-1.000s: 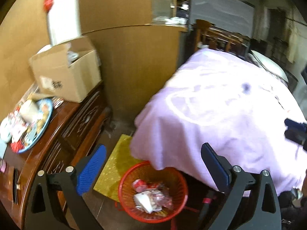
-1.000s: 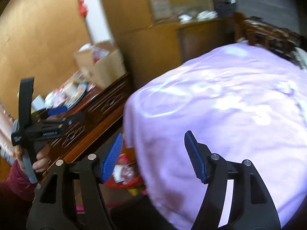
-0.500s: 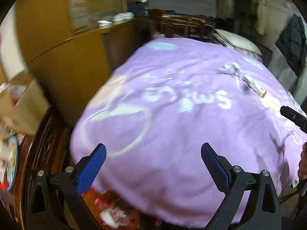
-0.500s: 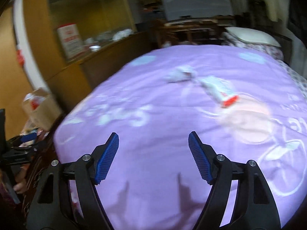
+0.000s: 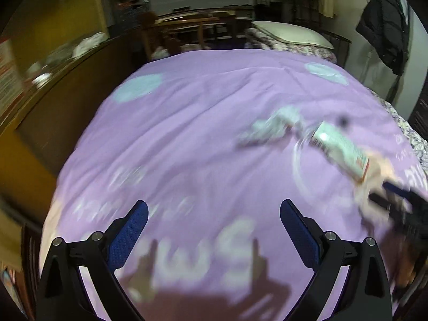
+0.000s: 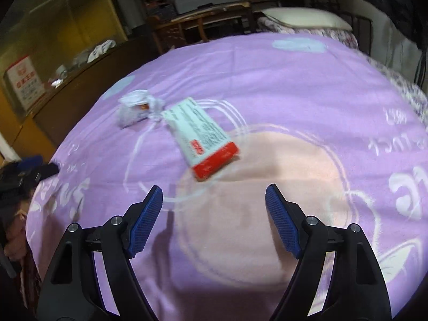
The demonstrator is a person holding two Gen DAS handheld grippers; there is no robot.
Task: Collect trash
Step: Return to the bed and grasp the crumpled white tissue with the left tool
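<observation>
1. Here, the purple printed bedspread point(image 6: 267, 85) is soft, so a downward grab could pinch fabric.
2. The right tool point(image 6: 214, 214), jaws just widened, holds nothing; the left tool point(image 5: 214, 227) gapes empty too.
3. The white-and-red flat carton point(image 6: 203, 136) lies ahead and could skid.
4. The crumpled white tissue point(image 6: 136, 108) touches it and may snag.

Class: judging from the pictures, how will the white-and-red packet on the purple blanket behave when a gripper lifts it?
The packet lies flat and thin, so it is probably light. It looks like soft wrapping, so it may bend or crumple. The blanket beneath is soft and may bunch.
</observation>
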